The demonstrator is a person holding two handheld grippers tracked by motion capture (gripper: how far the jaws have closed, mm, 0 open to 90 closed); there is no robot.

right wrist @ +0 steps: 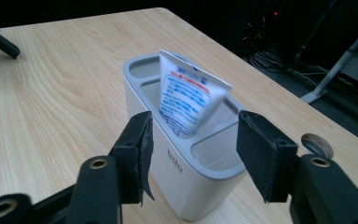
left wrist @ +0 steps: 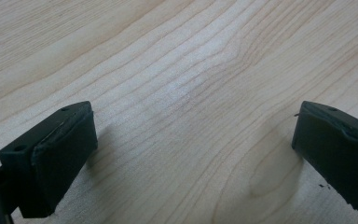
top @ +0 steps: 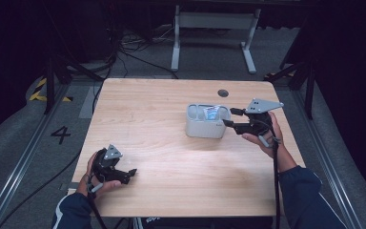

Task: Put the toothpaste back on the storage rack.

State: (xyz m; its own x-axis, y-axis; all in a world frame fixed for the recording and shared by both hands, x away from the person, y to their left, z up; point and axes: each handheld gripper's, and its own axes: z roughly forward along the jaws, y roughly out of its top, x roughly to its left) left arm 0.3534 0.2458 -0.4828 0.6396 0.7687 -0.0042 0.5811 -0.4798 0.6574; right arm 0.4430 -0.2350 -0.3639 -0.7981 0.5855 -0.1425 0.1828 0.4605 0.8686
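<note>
A white-and-grey holder (top: pixel 205 123) with several compartments stands right of the table's middle. A white tube with blue and red print (top: pixel 213 113) leans inside it. In the right gripper view the tube (right wrist: pixel 189 100) sticks up out of the middle compartment of the holder (right wrist: pixel 168 158). My right gripper (top: pixel 228 117) sits just right of the holder. Its jaws are apart, and the pads of the right gripper (right wrist: pixel 193 140) touch neither tube nor holder. My left gripper (top: pixel 131 172) rests near the front left, open. Bare wood lies between the jaws of the left gripper (left wrist: pixel 193 144).
A round hole (top: pixel 223 93) lies in the wooden table (top: pixel 162 105) behind the holder, near the far edge. Beyond the table are floor cables and a white frame's legs (top: pixel 214 28). Dark stands flank both sides.
</note>
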